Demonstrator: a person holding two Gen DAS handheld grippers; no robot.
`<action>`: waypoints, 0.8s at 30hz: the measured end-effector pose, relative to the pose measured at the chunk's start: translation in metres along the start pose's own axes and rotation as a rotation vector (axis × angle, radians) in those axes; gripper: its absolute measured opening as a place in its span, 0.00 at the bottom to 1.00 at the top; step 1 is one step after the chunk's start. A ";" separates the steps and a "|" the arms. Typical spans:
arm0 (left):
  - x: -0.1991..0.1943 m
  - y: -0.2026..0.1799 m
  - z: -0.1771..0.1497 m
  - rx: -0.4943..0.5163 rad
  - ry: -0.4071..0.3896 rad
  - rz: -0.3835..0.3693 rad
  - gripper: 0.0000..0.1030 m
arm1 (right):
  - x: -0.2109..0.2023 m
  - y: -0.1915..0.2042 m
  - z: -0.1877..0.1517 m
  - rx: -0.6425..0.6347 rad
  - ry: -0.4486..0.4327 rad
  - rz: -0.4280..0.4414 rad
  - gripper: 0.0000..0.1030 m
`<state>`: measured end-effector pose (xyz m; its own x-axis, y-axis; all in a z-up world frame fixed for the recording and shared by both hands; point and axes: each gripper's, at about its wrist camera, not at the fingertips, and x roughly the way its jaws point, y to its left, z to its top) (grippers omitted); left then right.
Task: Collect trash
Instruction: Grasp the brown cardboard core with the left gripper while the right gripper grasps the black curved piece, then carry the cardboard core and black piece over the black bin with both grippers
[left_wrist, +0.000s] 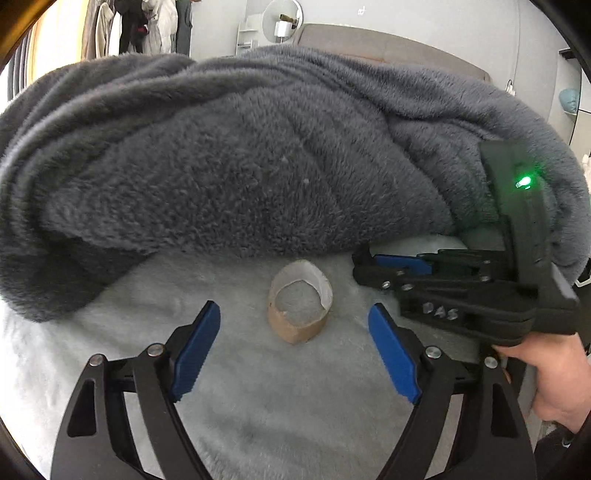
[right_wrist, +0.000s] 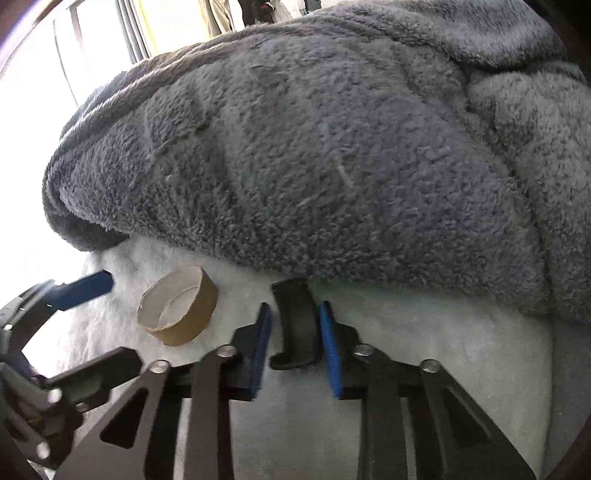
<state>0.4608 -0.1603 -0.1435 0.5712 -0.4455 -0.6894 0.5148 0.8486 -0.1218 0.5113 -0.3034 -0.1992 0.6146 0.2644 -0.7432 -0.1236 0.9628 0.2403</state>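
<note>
Cardboard ring (left_wrist: 299, 302) lies between tilted-down left gripper (left_wrist: 295, 354) pads (untouched).

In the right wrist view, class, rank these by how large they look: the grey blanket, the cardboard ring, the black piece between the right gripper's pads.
1. grey blanket
2. cardboard ring
3. black piece; close to the ring, so this order is unsure.

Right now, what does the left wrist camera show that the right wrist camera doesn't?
Only the left wrist view shows the room behind: hanging clothes, a round mirror, and the hand holding the right gripper. Only the right wrist view shows the black piece pinched in the right gripper. Both show the cardboard ring on the white fleece, the grey blanket, and the open left gripper.
</note>
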 end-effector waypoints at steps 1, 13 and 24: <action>0.003 0.000 0.001 -0.002 0.003 0.001 0.79 | -0.001 -0.004 0.000 0.009 0.000 0.013 0.23; 0.045 -0.006 0.000 -0.013 0.094 0.011 0.51 | -0.034 -0.011 0.012 -0.035 -0.016 0.057 0.23; 0.033 -0.027 0.003 0.028 0.067 0.032 0.40 | -0.096 -0.017 0.006 -0.015 -0.055 0.045 0.23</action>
<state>0.4681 -0.1990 -0.1609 0.5439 -0.3971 -0.7392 0.5151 0.8534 -0.0795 0.4588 -0.3451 -0.1280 0.6498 0.3046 -0.6964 -0.1636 0.9508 0.2631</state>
